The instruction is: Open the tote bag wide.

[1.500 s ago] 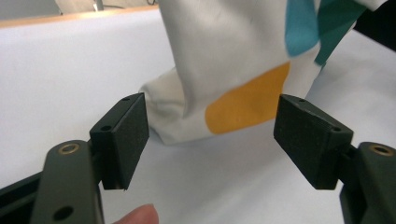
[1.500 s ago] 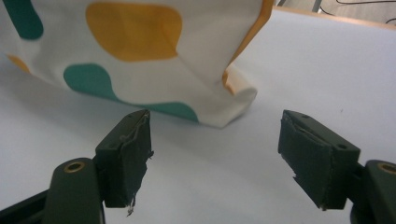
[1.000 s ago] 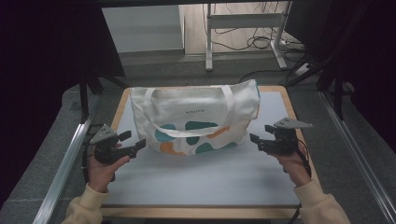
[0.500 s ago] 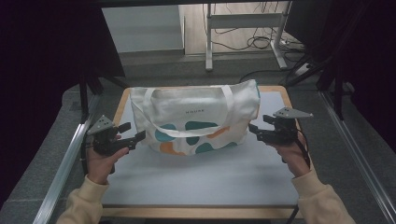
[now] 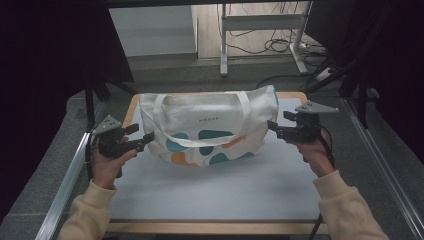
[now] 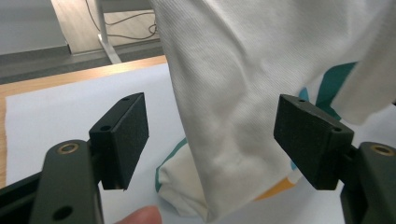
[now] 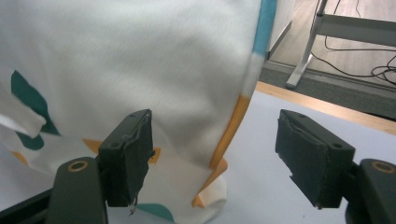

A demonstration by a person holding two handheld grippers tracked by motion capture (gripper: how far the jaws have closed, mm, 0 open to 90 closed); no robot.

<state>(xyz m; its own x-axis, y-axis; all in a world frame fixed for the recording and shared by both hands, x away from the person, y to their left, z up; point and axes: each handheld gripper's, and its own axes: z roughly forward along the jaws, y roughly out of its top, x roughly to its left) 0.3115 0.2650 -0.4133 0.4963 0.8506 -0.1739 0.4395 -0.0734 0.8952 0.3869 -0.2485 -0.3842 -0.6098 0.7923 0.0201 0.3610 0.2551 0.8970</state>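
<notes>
I see the canvas tote bag [image 5: 207, 127] in the middle of the high view, on the white table mat [image 5: 215, 192], and I judge it light, soft and floppy, so it will sag and fold when lifted. My left gripper [image 5: 148, 137] at the left and my right gripper [image 5: 270, 125] at the right both stand wide open with nothing pinched, each pointing at one side edge of the bag. I think the stitched side seams near the top corners, or the handle straps [image 5: 161, 107], give the firmest hold.
</notes>
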